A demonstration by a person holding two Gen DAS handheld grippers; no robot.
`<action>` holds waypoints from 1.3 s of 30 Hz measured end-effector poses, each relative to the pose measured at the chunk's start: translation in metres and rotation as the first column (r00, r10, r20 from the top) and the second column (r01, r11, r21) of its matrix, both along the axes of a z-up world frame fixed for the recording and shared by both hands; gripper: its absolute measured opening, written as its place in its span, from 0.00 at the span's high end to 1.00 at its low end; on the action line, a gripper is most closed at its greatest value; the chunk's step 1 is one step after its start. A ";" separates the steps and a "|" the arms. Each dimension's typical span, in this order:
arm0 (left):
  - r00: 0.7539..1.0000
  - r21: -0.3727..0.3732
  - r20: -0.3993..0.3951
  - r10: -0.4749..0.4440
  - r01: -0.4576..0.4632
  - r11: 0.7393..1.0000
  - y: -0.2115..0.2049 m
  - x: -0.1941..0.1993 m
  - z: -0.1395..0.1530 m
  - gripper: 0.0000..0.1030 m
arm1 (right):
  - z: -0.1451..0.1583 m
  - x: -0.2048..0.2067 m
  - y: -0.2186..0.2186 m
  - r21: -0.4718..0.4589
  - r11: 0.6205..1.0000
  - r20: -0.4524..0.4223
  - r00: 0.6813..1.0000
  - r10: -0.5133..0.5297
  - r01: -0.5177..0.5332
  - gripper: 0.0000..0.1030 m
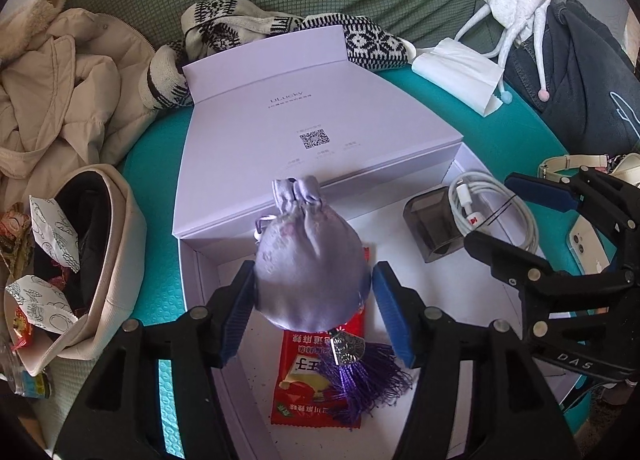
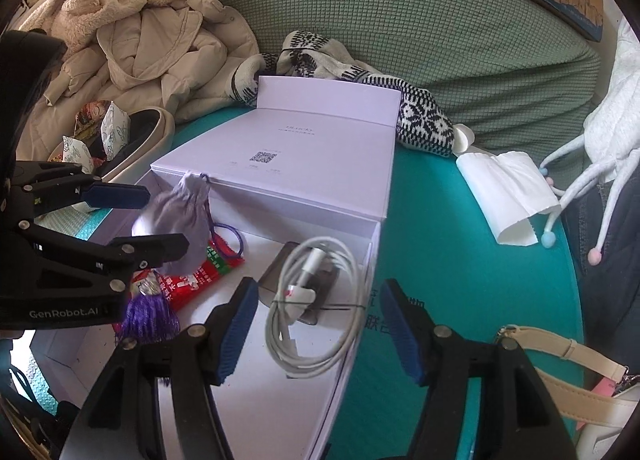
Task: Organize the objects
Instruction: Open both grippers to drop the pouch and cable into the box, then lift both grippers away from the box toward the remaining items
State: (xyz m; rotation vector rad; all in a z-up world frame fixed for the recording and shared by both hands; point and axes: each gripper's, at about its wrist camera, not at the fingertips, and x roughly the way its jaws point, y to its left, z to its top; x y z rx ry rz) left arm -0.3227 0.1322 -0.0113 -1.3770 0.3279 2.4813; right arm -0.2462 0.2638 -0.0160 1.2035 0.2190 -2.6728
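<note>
Soft, light pouch (image 1: pixel 310 260) of slick lavender satin, cinched at the neck, with a purple tassel (image 1: pixel 362 384) and a small metal charm hanging off its cord; limp and likely to slide, so best pinched across the gathered neck or the plump middle, not by the tassel. Sits between the left gripper (image 1: pixel 314 308) jaws, which stand spread with a gap showing on the right side; contact on the left side cannot be told. Lies in the open box (image 1: pixel 200 280), near its left wall, atop a red snack packet (image 1: pixel 304 388). Same box, toward the right wall: coiled white cable (image 2: pixel 316 300), springy and loose, resting on a small grey case (image 1: pixel 430 226). Right gripper (image 2: pixel 320 330) jaws spread wide over the cable, pinching nothing. Hinged lid (image 1: pixel 304 116) folded back beyond.
</note>
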 end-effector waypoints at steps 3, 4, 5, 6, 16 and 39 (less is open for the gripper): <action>1.000 0.001 -0.016 0.002 -0.002 1.000 -0.003 0.006 0.006 0.40 | 0.004 0.002 -0.001 0.015 1.000 -0.007 1.000 -0.008 0.008 0.32; 1.000 0.003 -0.020 0.004 -0.004 1.000 -0.004 0.007 0.008 0.38 | 0.006 0.002 -0.003 0.018 1.000 -0.010 1.000 -0.005 0.005 0.32; 1.000 0.004 -0.023 0.007 -0.007 1.000 -0.005 0.009 0.010 0.38 | 0.009 0.004 -0.004 0.022 1.000 -0.014 1.000 -0.004 0.004 0.32; 1.000 0.005 -0.024 0.009 -0.009 1.000 -0.006 0.010 0.012 0.38 | 0.012 0.006 -0.005 0.025 1.000 -0.021 1.000 -0.003 0.004 0.32; 0.996 0.057 -0.083 0.029 -0.025 0.998 -0.023 0.031 0.053 0.38 | 0.049 0.036 -0.009 0.026 0.999 -0.055 0.998 -0.026 0.027 0.32; 0.971 0.077 -0.221 0.090 -0.074 0.994 -0.079 0.134 0.166 0.38 | 0.132 0.123 -0.046 0.020 1.000 -0.179 0.984 0.018 -0.014 0.32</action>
